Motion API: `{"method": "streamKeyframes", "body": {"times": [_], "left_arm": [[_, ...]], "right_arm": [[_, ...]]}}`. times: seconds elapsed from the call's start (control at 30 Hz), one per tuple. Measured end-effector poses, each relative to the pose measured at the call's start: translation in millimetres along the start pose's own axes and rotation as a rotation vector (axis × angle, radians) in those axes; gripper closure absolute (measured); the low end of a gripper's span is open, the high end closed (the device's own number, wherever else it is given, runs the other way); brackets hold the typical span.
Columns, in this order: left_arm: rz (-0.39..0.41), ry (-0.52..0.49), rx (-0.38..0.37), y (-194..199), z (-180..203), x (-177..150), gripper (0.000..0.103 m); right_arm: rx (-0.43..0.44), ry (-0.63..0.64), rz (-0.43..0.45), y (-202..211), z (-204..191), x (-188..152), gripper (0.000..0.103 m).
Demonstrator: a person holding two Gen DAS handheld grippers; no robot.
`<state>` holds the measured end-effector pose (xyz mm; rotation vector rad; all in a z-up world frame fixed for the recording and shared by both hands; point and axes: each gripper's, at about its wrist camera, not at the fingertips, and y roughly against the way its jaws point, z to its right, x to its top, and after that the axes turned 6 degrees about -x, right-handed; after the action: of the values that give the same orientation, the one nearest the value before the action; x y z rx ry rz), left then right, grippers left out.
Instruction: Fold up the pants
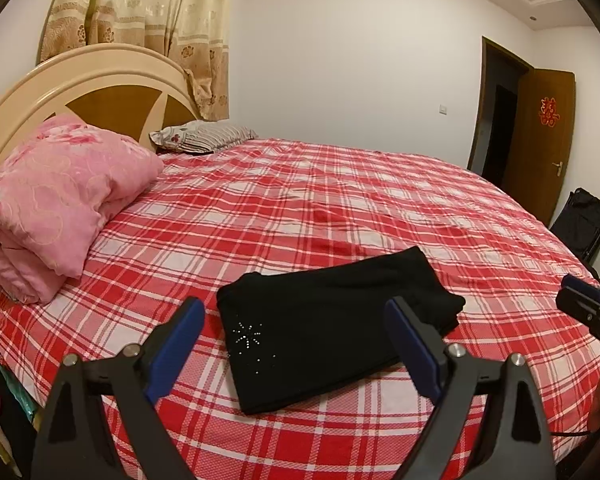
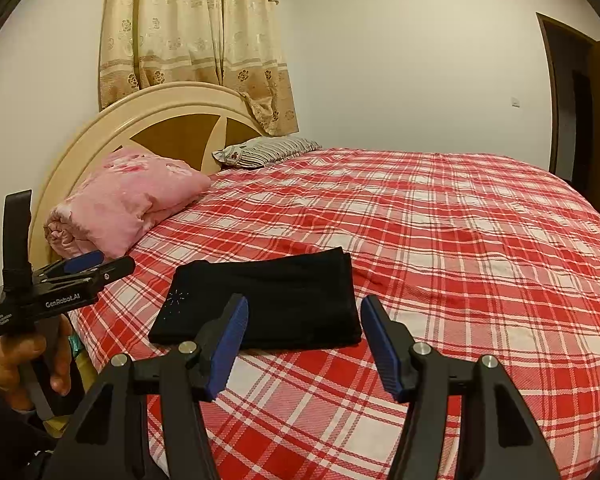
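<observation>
Warm, even indoor light, soft shadows, sharp focus, heavy fisheye bending and dark vignetted corners.

Both grippers' fingers (image 1: 196, 312) apart, empty.

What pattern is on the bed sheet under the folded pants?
Red-and-white plaid bed sheet, beneath the folded black pants. Clearest in the left wrist view.

Matt black knit pants (image 1: 332, 328), studded with glinting beads, are lying on a woven plaid cotton bedsheet (image 1: 340, 200) beneath a glossy lacquered wooden headboard (image 1: 100, 80).
</observation>
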<state>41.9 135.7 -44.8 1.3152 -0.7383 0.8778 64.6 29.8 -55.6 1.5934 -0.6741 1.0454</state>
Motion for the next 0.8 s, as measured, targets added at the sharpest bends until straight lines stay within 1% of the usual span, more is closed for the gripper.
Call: {"method": "streamKeyframes", "body": {"times": [0.2,0.27,0.3,0.43,0.5,0.63,0.8], "left_arm": [[-0.008,-0.008,0.002,-2,0,-1,0.009],[-0.013,-0.015,0.011,-2,0,-2,0.007],[-0.017,-0.016,0.011,-3,1,-2,0.002],[-0.008,-0.017,0.034,-1,3,1,0.002],[-0.002,-0.020,0.059,2,4,3,0.002],[0.019,-0.023,0.059,7,3,6,0.000],[0.011,-0.022,0.051,4,3,7,0.000]], "right_arm": [[-0.002,-0.004,-0.004,1,-1,-2,0.043],[-0.002,-0.005,-0.004,1,0,-3,0.043],[-0.002,-0.006,-0.004,2,1,-3,0.043],[-0.006,-0.004,-0.005,3,1,-5,0.042],[-0.006,-0.003,-0.005,3,1,-5,0.042],[-0.005,0.001,-0.008,2,0,-6,0.042],[-0.002,0.007,-0.005,2,-1,-7,0.042]]}}
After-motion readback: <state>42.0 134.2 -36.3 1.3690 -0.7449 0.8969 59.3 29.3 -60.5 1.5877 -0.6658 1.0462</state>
